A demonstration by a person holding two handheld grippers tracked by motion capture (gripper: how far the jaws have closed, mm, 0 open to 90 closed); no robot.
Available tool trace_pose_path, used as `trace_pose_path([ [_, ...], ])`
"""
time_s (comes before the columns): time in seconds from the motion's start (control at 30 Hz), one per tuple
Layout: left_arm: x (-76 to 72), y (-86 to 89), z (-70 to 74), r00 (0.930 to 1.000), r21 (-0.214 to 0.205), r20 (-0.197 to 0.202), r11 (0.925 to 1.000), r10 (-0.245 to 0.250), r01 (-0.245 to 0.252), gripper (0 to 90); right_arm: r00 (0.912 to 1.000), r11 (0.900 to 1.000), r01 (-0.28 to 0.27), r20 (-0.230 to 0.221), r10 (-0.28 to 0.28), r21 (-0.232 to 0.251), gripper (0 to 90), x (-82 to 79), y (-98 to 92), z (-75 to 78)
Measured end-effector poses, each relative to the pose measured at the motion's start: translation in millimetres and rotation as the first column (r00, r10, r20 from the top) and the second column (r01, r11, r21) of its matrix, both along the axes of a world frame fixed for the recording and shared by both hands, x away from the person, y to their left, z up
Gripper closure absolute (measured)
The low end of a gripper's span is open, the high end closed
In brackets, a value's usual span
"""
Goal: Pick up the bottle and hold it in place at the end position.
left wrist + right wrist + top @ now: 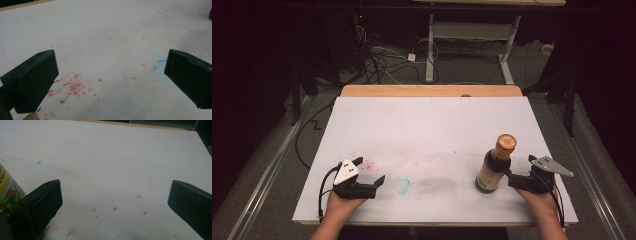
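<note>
A dark sauce bottle (493, 170) with an orange cap and a yellow label stands upright on the white board (422, 125) at the front right. My right gripper (521, 168) rests open just right of it, its nearer jaw close beside the bottle with nothing between the jaws. The right gripper view has the bottle's label (5, 188) at the left edge, outside the open right gripper (115, 188). At the front left, my left gripper (369, 170) is open and empty over red specks, its wide gap (110, 62) framing bare board.
A faint blue ring mark (402, 185) lies between the two hands, with red stains (72, 87) near the left gripper. A wooden table edge (432, 90) runs along the far side. Cables (382, 60) and desk legs (430, 50) sit on the floor beyond.
</note>
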State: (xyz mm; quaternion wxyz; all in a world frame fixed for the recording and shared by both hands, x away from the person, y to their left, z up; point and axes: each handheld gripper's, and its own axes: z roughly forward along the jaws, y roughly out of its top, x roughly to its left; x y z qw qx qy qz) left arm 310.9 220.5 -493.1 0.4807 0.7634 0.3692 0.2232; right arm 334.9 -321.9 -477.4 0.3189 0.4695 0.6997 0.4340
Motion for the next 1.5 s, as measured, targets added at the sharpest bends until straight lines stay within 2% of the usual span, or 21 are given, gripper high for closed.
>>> trace_pose_path([
  [0.1,-0.6,-0.4,0.0,1.0000,0.003,0.005,1.0000,0.000,0.000,0.0,1.0000,1.0000,-0.002,0.005,0.003,-0.007,0.3,-0.3,0.5,0.1],
  [0.27,-1.1,-1.0,-0.1,0.9999,0.007,0.012,1.0000,0.002,-0.002,0.0,1.0000,0.9999,0.000,-0.001,0.000,0.015,0.4,-0.1,-1.3,0.5],
  [0.4,-0.8,-1.1,-0.1,1.0000,0.009,0.008,1.0000,0.002,-0.002,0.0,0.9996,0.9990,-0.022,-0.017,0.023,0.038,0.9,-0.6,-3.5,2.8],
  [0.6,-0.4,-0.5,-0.2,0.9999,0.002,0.004,0.9999,-0.014,0.014,0.0,0.9986,0.9974,-0.053,-0.001,0.054,0.049,1.9,-15.1,-1.6,12.6],
  [0.83,1.2,1.4,-0.2,0.9999,-0.015,-0.011,0.9998,-0.009,0.008,0.0,0.9970,0.9948,-0.078,0.006,0.077,0.065,2.0,-34.3,-1.7,18.1],
  [1.13,1.5,0.8,-0.2,0.9998,-0.014,-0.013,0.9998,-0.014,0.014,0.0,0.9875,0.9848,-0.157,0.024,0.155,0.074,0.5,-55.8,10.5,22.4],
  [1.23,1.3,1.1,-0.2,0.9998,-0.013,-0.011,0.9998,-0.014,0.014,0.0,0.9844,0.9800,-0.176,0.025,0.174,0.093,0.5,-61.4,15.8,23.6],
  [1.5,1.8,0.5,-0.3,0.9997,-0.010,-0.015,0.9998,-0.018,0.018,0.0,0.9752,0.9713,-0.221,0.024,0.220,0.087,0.5,-56.6,34.0,23.4],
])
